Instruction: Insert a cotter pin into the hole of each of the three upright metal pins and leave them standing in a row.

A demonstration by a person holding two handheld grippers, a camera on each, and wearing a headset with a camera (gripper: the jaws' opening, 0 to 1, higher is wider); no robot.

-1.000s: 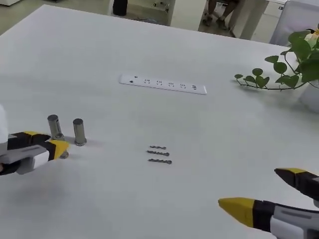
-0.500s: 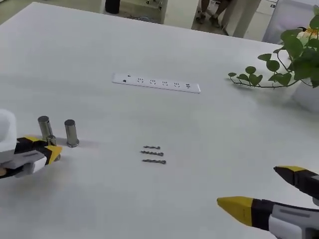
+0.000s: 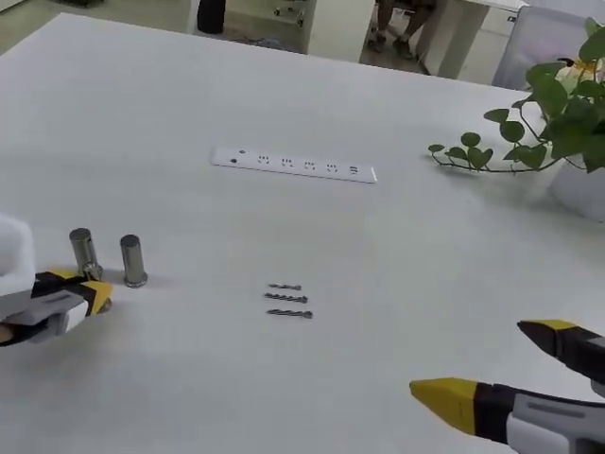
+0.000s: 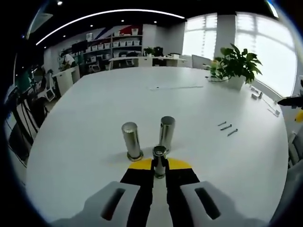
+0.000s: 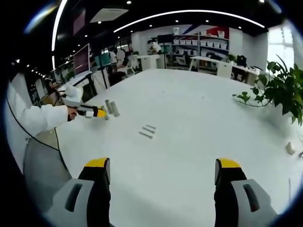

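Now, head view. The power strip lies flat on the white table and serves as the reference. The three cotter pins lie side by side on your side of the strip, in line with its middle and apart from it. Two upright metal pins stand close together, nearer you than the strip and out beyond its left end. Your left gripper sits just beside them at the frame edge. Its jaw state cannot be read from here. Your right gripper is low in the frame, well apart from the strip and past its right end, with its jaws spread wide. The plant stands beyond the strip's right end.

Left gripper view. The jaws are pinching a third metal pin, which is held upright between the tips. The two upright metal pins stand just ahead of it, between your gripper and the power strip. The cotter pins lie to the right, short of the strip.

Right gripper view. The jaws of the right gripper are spread wide around bare table. The cotter pins lie ahead. Beyond them, the left gripper is held out from a white sleeve, its tips beside the upright pins.
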